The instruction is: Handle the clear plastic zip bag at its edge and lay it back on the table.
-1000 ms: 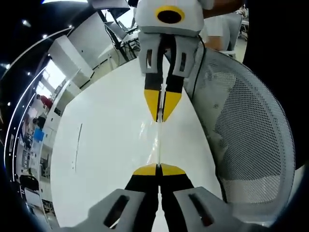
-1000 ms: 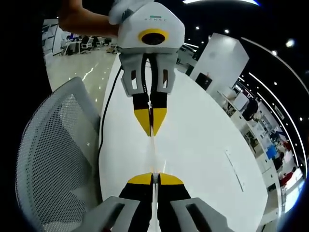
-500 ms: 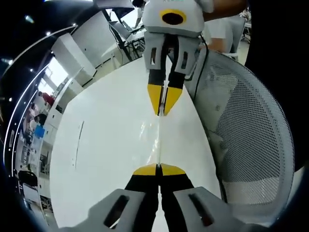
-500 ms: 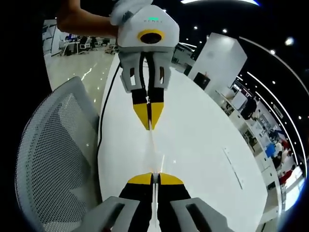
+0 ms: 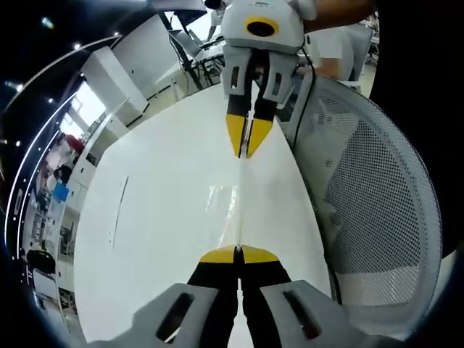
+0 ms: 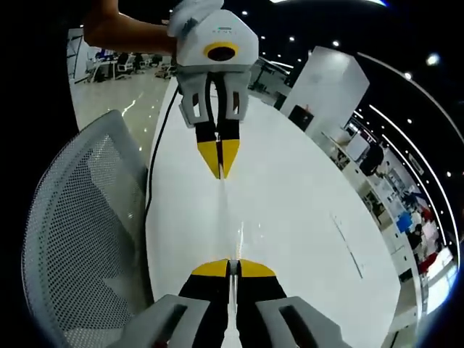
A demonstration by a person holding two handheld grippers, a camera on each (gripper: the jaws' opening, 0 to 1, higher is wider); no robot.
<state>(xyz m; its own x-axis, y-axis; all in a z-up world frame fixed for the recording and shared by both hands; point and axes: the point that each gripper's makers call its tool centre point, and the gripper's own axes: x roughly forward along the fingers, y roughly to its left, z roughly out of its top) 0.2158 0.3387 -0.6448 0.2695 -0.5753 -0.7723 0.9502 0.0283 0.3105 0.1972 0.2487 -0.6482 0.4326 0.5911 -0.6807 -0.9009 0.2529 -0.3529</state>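
Farther apart than a second ago, the two grippers draw the clear zip bag [image 5: 238, 210] taut, edge-on, above the white table [image 5: 159, 217]. Left gripper [image 5: 238, 251] has its jaws pinched onto one edge; right gripper [image 6: 232, 265] clamps the opposite edge. A mesh chair [image 5: 377, 203] stands just beside the table.
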